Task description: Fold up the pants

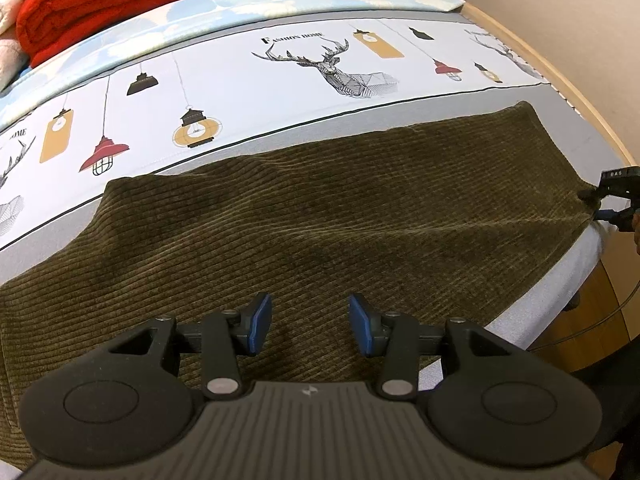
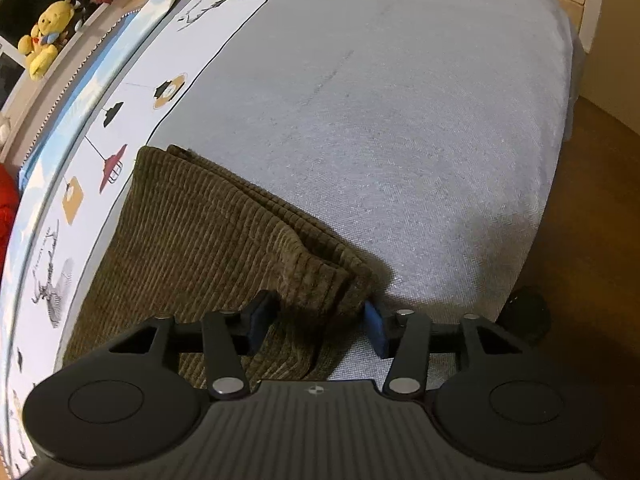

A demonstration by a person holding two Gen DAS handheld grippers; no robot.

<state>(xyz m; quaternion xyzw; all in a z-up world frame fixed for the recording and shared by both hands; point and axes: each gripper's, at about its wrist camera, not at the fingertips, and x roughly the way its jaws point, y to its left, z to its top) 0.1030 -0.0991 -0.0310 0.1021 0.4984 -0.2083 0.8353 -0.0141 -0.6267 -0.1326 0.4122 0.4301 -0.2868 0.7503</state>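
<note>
The pants (image 1: pixel 320 216) are spread flat across the near side of a bed (image 2: pixel 400 120), olive corduroy, ribs running along their length. In the left wrist view the left gripper (image 1: pixel 310 326) is held over the near edge of the cloth, its jaws part open with nothing pinched between the blue pads (image 1: pixel 260 320). At the far right of that view the right gripper (image 1: pixel 598 204) is seen small, closed on the corner of the pants at the bed's edge, with a taut crease drawn from it across the fabric.

Only the right wrist view shows that grip close up — a bunched, layered corner of cloth sits between the two pads, which press on it from both sides. It also shows the end of the pants as a stacked fold, and a yellow plush toy (image 2: pixel 44 40) on a shelf beyond the bed.

The bed is covered by a grey sheet (image 2: pixel 420 160) with a printed band (image 1: pixel 280 68) of deer and lamps; a red blanket (image 1: pixel 108 0) lies folded at the far left. A wooden floor (image 2: pixel 592 240) is seen beside it.
</note>
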